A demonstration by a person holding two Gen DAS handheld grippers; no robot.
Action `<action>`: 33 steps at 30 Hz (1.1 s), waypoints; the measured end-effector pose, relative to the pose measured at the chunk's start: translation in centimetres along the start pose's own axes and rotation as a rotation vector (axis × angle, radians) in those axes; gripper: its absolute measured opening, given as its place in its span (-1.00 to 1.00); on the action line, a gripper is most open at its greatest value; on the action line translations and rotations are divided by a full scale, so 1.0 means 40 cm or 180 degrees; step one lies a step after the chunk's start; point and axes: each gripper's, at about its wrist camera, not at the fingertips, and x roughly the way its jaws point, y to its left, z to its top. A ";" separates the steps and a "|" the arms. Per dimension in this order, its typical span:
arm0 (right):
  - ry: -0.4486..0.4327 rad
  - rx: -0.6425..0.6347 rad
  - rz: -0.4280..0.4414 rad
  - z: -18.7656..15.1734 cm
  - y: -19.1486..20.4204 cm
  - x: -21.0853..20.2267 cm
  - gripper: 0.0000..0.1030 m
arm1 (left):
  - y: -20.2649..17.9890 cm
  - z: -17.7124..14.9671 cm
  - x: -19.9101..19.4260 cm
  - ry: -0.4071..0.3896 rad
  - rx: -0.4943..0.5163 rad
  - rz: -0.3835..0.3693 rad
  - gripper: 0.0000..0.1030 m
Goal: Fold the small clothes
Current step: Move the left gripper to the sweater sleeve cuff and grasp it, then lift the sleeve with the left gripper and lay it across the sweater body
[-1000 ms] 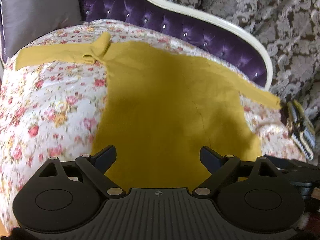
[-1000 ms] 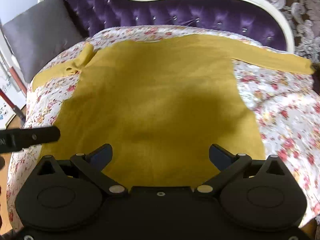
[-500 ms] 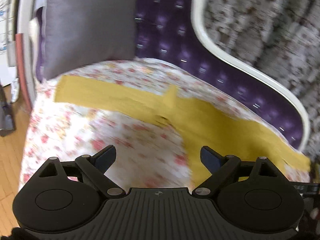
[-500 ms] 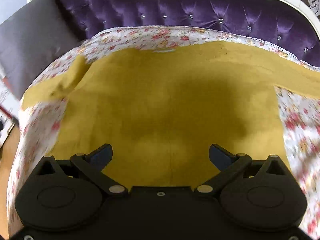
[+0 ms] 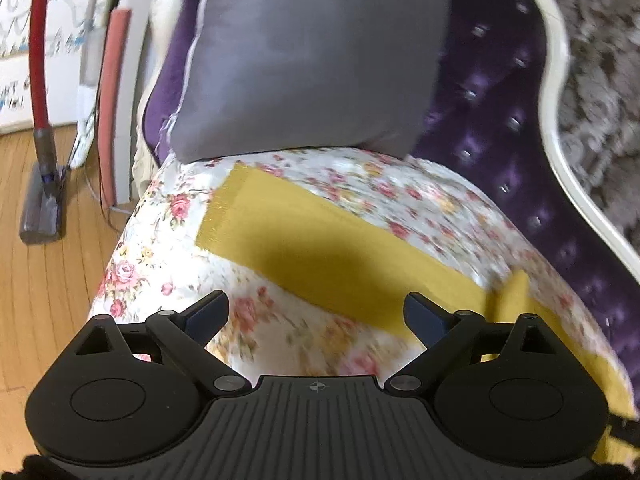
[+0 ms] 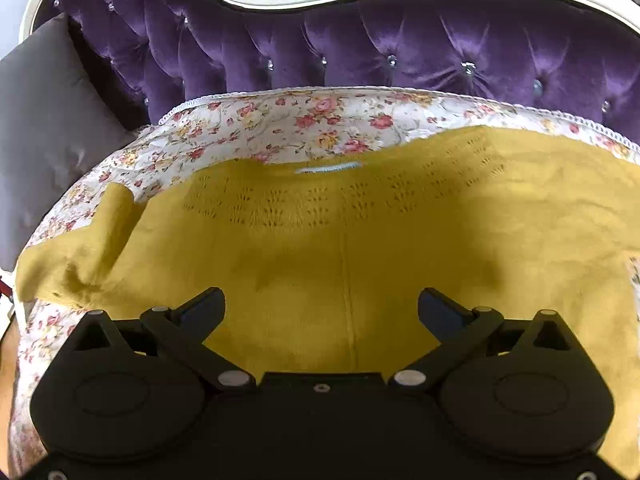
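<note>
A mustard-yellow knit sweater (image 6: 360,248) lies flat on the floral seat cover (image 6: 304,120), neckline with its white label (image 6: 328,167) toward the sofa back. Its left sleeve (image 5: 320,248) stretches out toward the grey cushion, with a small raised fold near the shoulder (image 6: 114,232). My left gripper (image 5: 316,314) is open and empty, above the sleeve's near edge. My right gripper (image 6: 322,306) is open and empty, above the sweater's upper body.
A grey cushion (image 5: 312,56) leans at the seat's left end. The purple tufted sofa back (image 6: 400,48) with white trim rises behind. A wooden floor (image 5: 44,280) with a vacuum head (image 5: 44,208) lies to the left of the seat.
My left gripper has swung left from the sweater's body to the left sleeve and the cushion. My right gripper has moved forward toward the neckline. Both stay open.
</note>
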 end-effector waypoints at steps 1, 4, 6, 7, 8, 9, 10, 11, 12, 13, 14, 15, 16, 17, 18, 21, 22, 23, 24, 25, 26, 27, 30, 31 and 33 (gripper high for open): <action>-0.0004 -0.0007 -0.0001 0.002 0.002 0.007 0.99 | 0.013 0.006 0.017 -0.0009 -0.0070 -0.0027 0.84; -0.0023 -0.0006 0.0032 0.001 0.007 0.023 0.99 | 0.041 0.018 0.057 -0.0025 -0.0181 -0.0093 0.84; -0.0029 0.0005 0.0053 -0.003 0.007 0.030 0.99 | 0.054 0.023 0.076 -0.0036 -0.0220 -0.0135 0.84; -0.0035 0.0010 0.0064 -0.005 0.007 0.032 0.99 | 0.059 0.024 0.087 -0.0044 -0.0222 -0.0162 0.84; -0.0035 0.0014 0.0068 -0.007 0.006 0.035 0.99 | 0.061 0.024 0.096 -0.0036 -0.0211 -0.0181 0.84; -0.0030 0.0021 0.0066 -0.009 0.006 0.038 0.99 | 0.063 0.025 0.105 -0.0030 -0.0202 -0.0192 0.84; -0.0025 0.0027 0.0066 -0.011 0.005 0.041 0.99 | 0.065 0.026 0.114 -0.0033 -0.0196 -0.0204 0.84; -0.0026 0.0031 0.0063 -0.013 0.005 0.043 0.99 | 0.067 0.027 0.122 -0.0040 -0.0192 -0.0221 0.84; -0.0035 0.0030 0.0058 -0.014 0.005 0.044 0.99 | 0.068 0.028 0.127 -0.0065 -0.0183 -0.0238 0.83; -0.0043 0.0024 0.0053 -0.016 0.006 0.044 0.99 | 0.068 0.030 0.131 -0.0105 -0.0163 -0.0248 0.82; -0.0052 0.0016 0.0049 -0.017 0.007 0.045 0.99 | 0.068 0.033 0.133 -0.0152 -0.0140 -0.0253 0.82; -0.0059 0.0012 0.0047 -0.018 0.008 0.045 0.99 | 0.067 0.035 0.132 -0.0213 -0.0110 -0.0245 0.81; -0.0061 0.0006 0.0047 -0.018 0.008 0.045 0.99 | 0.065 0.037 0.134 -0.0267 -0.0087 -0.0228 0.79; -0.0059 -0.0003 0.0045 -0.019 0.008 0.046 0.99 | 0.064 0.038 0.133 -0.0329 -0.0065 -0.0223 0.78; -0.0060 -0.0009 0.0041 -0.019 0.008 0.046 0.99 | 0.064 0.038 0.132 -0.0388 -0.0037 -0.0215 0.77; -0.0068 0.0001 0.0048 -0.019 0.008 0.048 0.99 | 0.063 0.044 0.140 -0.0413 0.0063 -0.0138 0.72; -0.0072 0.0004 0.0047 -0.019 0.009 0.048 0.99 | 0.063 0.046 0.140 -0.0429 0.0077 -0.0105 0.66; -0.0078 0.0010 0.0049 -0.020 0.009 0.049 0.99 | 0.062 0.049 0.140 -0.0448 0.0093 -0.0047 0.53; -0.0082 0.0010 0.0052 -0.020 0.009 0.049 0.99 | 0.061 0.052 0.139 -0.0454 0.0128 0.0006 0.35; -0.0087 0.0008 0.0056 -0.021 0.010 0.049 0.99 | 0.057 0.057 0.138 -0.0461 0.0186 0.0060 0.17; -0.0089 0.0003 0.0057 -0.022 0.010 0.050 0.99 | 0.057 0.064 0.137 -0.0462 0.0237 -0.0007 -0.42; -0.0090 0.0002 0.0057 -0.023 0.010 0.050 0.99 | 0.058 0.073 0.139 -0.0402 0.0233 -0.0091 -0.73; -0.0110 0.0014 0.0072 -0.023 0.009 0.047 0.99 | 0.038 0.096 0.118 -0.0441 0.0237 -0.0116 -0.75; -0.0121 0.0027 0.0090 -0.022 0.006 0.043 0.99 | 0.019 0.108 0.099 -0.0504 0.0312 -0.0142 -0.75; -0.0134 0.0070 0.0110 -0.020 -0.002 0.037 0.99 | -0.021 0.135 0.052 -0.0642 0.0447 -0.0205 -0.75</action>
